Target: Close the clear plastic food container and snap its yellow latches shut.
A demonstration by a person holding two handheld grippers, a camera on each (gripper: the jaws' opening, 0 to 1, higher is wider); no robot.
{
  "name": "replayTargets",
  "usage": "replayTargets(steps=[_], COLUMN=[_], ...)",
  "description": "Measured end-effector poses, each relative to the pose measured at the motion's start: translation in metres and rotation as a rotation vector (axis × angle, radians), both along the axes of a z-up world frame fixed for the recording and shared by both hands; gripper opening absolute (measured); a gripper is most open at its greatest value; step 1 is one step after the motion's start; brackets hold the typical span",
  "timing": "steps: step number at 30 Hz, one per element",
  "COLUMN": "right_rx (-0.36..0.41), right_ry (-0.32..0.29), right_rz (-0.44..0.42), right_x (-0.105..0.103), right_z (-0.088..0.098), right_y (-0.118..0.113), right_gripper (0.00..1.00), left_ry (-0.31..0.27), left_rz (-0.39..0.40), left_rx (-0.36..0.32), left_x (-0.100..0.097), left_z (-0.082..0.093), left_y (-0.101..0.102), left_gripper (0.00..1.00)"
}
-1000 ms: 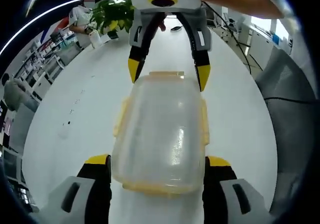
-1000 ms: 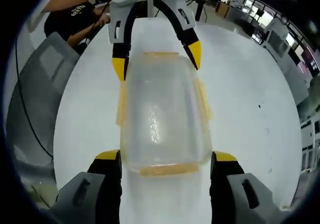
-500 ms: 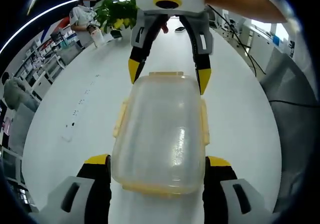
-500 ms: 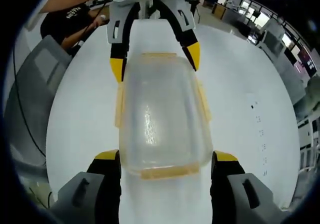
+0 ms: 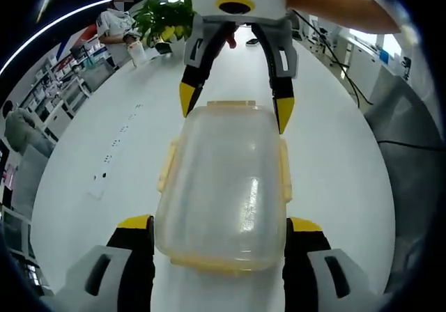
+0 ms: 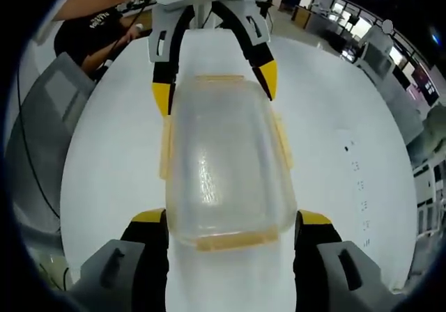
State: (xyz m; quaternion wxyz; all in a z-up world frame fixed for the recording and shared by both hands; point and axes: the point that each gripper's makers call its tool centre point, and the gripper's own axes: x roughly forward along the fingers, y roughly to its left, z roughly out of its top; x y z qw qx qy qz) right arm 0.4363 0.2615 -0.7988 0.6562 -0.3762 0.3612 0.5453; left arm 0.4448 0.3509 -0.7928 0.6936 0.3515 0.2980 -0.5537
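The clear plastic food container with its lid on and yellow latches along its edges lies lengthwise on the white table. My left gripper has a yellow-tipped jaw on each side of the container's near end, touching it. From the far end, my right gripper holds the opposite end the same way. In the right gripper view the container sits between my right gripper's jaws, with the left gripper at its far end. Whether the latches are snapped is unclear.
A potted plant and a standing person are at the table's far end. A white power strip lies on the table to the left. A grey chair stands beside the table, and another person sits behind.
The table and room have slid past in both views while the container stays fixed between the jaws, so container and grippers have moved along the table together.
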Motion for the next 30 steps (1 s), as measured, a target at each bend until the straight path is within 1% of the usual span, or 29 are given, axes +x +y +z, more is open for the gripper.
replayTargets(steps=[11,16,25,27,28,29,30], right_rx=[0.009,-0.005,-0.009,-0.012,-0.012,-0.006,0.002], right_ry=[0.0,0.001,-0.016,-0.026,-0.027,-0.028,-0.032], right_rz=[-0.009,-0.011,-0.02,-0.027,-0.033,-0.036,-0.041], right_x=[-0.0008,-0.0003,-0.0019,-0.0009,-0.0007,-0.0003,0.0003], right_z=[-0.0017,-0.0054,-0.0046,-0.0037,-0.0027,-0.0012,0.0016], right_y=[0.0013,0.0031,0.0032,0.0024,0.0021,0.0024,0.0029], right_gripper=[0.72,0.74,0.74,0.73,0.73,0.73,0.72], left_ry=[-0.003,-0.005,-0.019,-0.019,0.002,0.011,-0.001], left_rz=[-0.001,-0.005,0.013,0.034,0.054,0.055,0.057], left_rx=[-0.014,-0.02,-0.031,-0.044,-0.068,-0.083,-0.081], left_x=[-0.0009,-0.0014,-0.0007,-0.0007,-0.0031,-0.0046,-0.0039], left_z=[0.0,0.0,0.0007,0.0016,0.0029,0.0045,0.0065], left_y=[0.0003,0.0001,0.0003,0.0002,-0.0012,-0.002,-0.0001], left_gripper=[0.72,0.72,0.73,0.74,0.76,0.77,0.76])
